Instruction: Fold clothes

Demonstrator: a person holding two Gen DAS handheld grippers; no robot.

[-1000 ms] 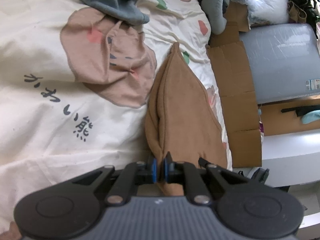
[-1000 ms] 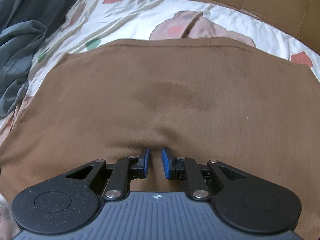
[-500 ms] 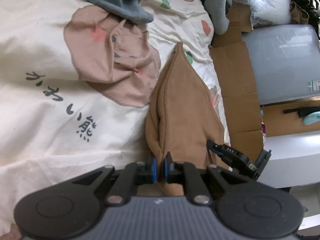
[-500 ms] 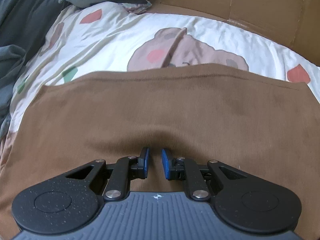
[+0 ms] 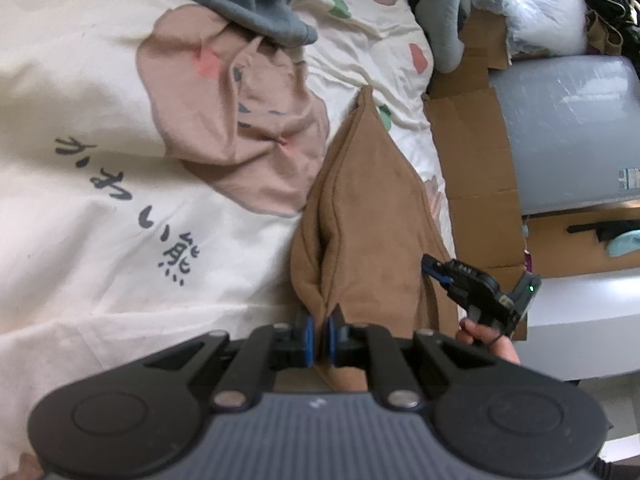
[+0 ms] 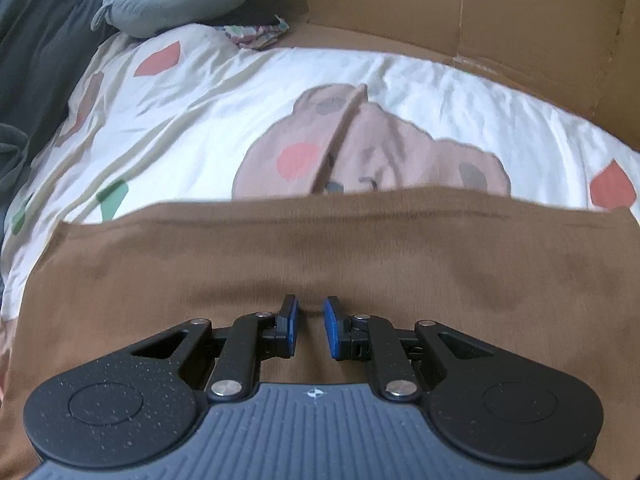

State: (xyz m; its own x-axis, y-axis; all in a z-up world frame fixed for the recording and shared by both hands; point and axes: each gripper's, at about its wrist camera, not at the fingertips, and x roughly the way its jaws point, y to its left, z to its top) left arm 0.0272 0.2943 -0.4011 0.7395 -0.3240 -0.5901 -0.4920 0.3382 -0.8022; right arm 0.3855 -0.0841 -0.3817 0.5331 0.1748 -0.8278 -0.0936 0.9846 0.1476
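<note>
1. The brown garment (image 5: 372,216) lies on the bear-print bedsheet (image 5: 100,208), close to the edge of the bed where the cardboard (image 5: 476,152) lines the side. The left gripper (image 5: 317,334) has its blue pads pinched tight on a bunched fold at the garment's near end. If that pinch holds only the outer layer, the inner layers could slide out when the cloth is lifted, and the fold would open.

2. The right gripper (image 6: 310,320) hovers low over the broad middle of the brown garment (image 6: 320,248), its jaws a little apart with nothing between them that I can make out. In the left wrist view it shows at the garment's right edge, carried by a hand (image 5: 486,336). If it closes where it is, I judge it would gather only a pucker of top fabric rather than an edge, leaving a crease instead of a clean fold.

3. The garment sits close to the bed's edge. A pull toward the cardboard could drag part of it off the sheet.

4. The sheet itself is loose and wrinkled. A low pinch could catch it along with the garment.

5. The grey fleece blanket (image 5: 248,4) lies well apart, so I see little risk there.
</note>
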